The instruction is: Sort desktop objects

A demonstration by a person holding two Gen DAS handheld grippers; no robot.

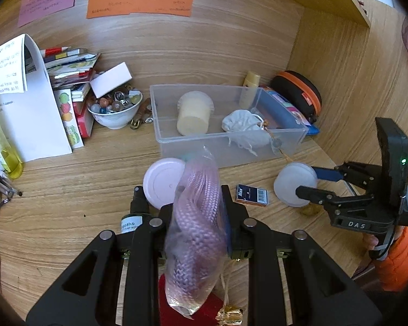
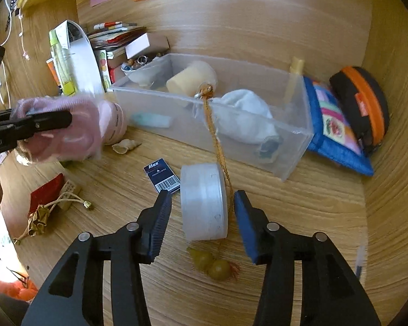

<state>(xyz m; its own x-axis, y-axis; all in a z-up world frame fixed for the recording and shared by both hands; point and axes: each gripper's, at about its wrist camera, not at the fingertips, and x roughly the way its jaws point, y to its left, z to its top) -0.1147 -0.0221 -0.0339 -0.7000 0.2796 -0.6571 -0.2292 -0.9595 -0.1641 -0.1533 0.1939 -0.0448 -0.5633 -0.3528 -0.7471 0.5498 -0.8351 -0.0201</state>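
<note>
My left gripper (image 1: 197,203) is shut on a clear bag of pink braided cord (image 1: 197,233) and holds it above the desk; it also shows in the right wrist view (image 2: 59,127). My right gripper (image 2: 202,203) is open, its jaws on either side of a round white plastic tub (image 2: 204,201) standing on edge, not touching it. The same tub shows in the left wrist view (image 1: 295,183). A clear plastic bin (image 1: 225,116) behind holds a cream cup (image 1: 194,112) and a white cloth pouch (image 1: 243,126).
A Max staples box (image 2: 161,175), a pink-lidded jar (image 1: 163,180), a red pouch with gold ties (image 2: 49,198), yellow beads on an orange cord (image 2: 212,266), a bowl of beads (image 1: 115,108), stacked books, a blue quilted case (image 2: 337,130) and a black-orange case (image 2: 361,103) surround the bin.
</note>
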